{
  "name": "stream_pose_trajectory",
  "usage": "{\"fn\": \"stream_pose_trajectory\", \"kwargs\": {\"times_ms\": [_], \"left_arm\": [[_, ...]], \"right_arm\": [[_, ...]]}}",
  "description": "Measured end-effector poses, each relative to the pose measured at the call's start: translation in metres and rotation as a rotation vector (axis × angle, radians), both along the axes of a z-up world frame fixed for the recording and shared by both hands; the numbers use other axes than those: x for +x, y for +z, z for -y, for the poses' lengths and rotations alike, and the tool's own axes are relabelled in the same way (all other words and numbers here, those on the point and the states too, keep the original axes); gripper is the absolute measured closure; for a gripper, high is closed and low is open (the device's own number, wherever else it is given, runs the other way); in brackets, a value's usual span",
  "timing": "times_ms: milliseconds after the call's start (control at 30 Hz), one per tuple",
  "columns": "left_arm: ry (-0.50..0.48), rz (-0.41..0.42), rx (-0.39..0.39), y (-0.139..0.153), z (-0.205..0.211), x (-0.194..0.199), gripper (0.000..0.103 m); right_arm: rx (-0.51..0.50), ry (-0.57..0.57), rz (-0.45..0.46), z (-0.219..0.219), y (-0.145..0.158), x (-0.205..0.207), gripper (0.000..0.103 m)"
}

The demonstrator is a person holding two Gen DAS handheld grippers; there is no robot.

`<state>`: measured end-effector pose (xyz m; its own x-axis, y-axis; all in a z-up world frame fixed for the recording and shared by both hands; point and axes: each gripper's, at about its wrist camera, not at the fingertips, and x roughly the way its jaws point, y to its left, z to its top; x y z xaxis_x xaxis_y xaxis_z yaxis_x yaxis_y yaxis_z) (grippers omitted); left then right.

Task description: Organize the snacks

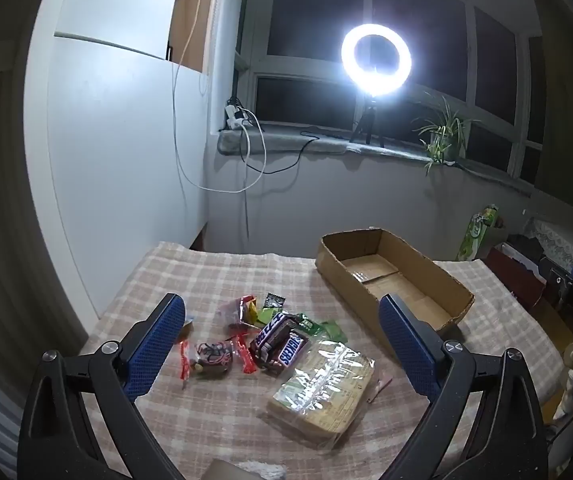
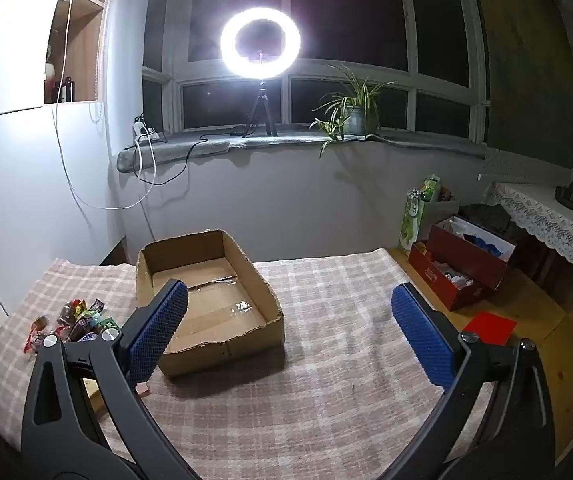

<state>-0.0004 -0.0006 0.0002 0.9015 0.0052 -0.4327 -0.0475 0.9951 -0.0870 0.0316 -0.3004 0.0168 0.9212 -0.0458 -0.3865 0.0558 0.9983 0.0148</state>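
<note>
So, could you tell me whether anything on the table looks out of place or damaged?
The snacks lie in a loose heap on the checked cloth, none in the cardboard box, whose near rim is ragged.

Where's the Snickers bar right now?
In the left wrist view, the Snickers bar lies mid-table in the snack pile, between the red candy bag and the clear-wrapped pack.
</note>
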Motion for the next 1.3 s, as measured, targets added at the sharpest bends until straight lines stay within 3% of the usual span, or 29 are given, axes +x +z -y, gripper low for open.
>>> {"fn": "stream_pose_trajectory", "kwargs": {"times_ms": [1300], "left_arm": [[0.009, 0.02, -0.038, 0.003, -0.009, -0.004, 0.006]], "right_arm": [[-0.016, 0.004, 0.011, -0.005, 0.004, -0.001, 0.0]]}}
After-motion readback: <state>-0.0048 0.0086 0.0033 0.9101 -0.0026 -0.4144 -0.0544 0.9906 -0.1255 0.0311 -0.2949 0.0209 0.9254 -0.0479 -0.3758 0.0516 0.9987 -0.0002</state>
